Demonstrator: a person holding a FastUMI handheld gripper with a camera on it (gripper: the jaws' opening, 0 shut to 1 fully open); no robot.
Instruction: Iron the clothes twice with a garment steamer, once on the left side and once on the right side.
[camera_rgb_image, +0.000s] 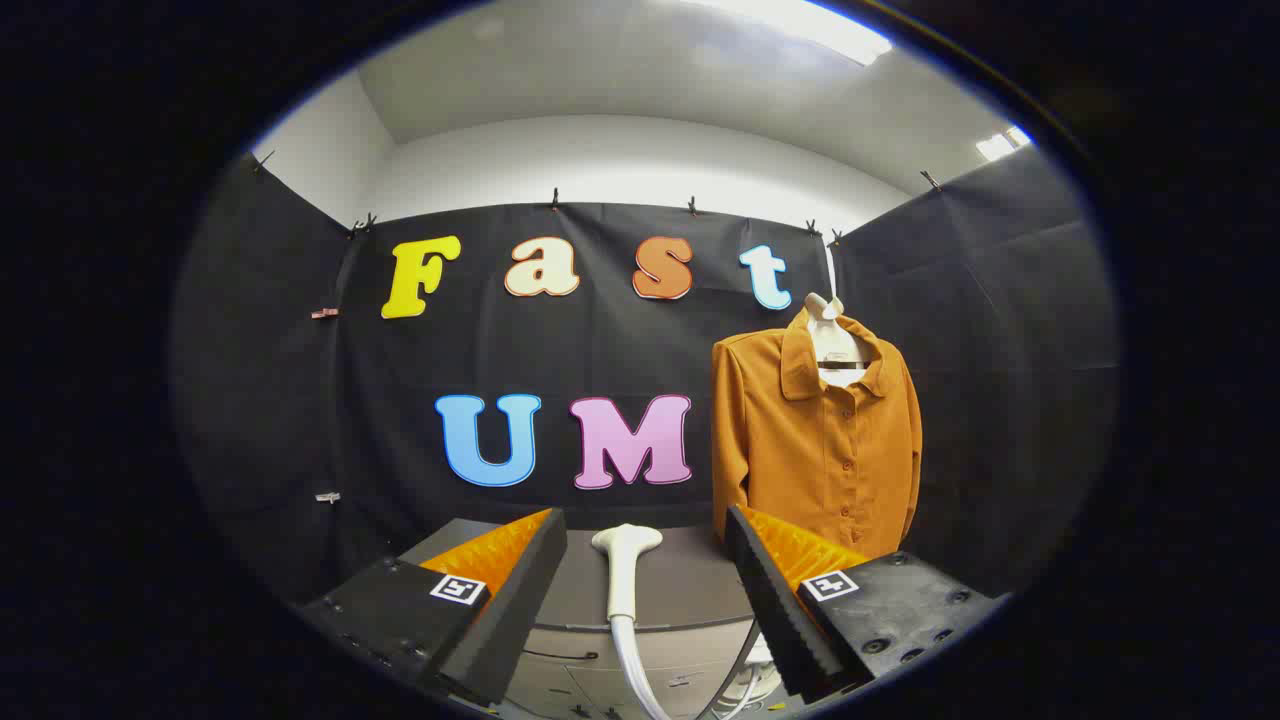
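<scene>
Gripper view, looking forward along the two fingers. The gripper (645, 580) stands wide open, its two fingers (510, 590) spread well apart and holding nothing; each finger body carries one square black-and-white marker tag, two in all. Between the fingers, at 12 o'clock from the gap and untouched by either, stands one white plastic garment steamer head (624, 570) with a flared top, resting upright on a grey table (690, 590); one white hose (632, 670) runs down from its base towards 6 o'clock. Beyond the right finger, at about 1 o'clock, hangs one orange-brown long-sleeved button-front shirt (815, 440) with a collar, carried on one white hanger (832, 335) in front of the black cloth booth wall (300, 420). The shirt's lower hem is hidden behind the right finger. Grey drawer fronts (570, 680) show beneath the table's edge; their count cannot be told. Small clips along the top of the cloth fasten it to the white wall above
</scene>
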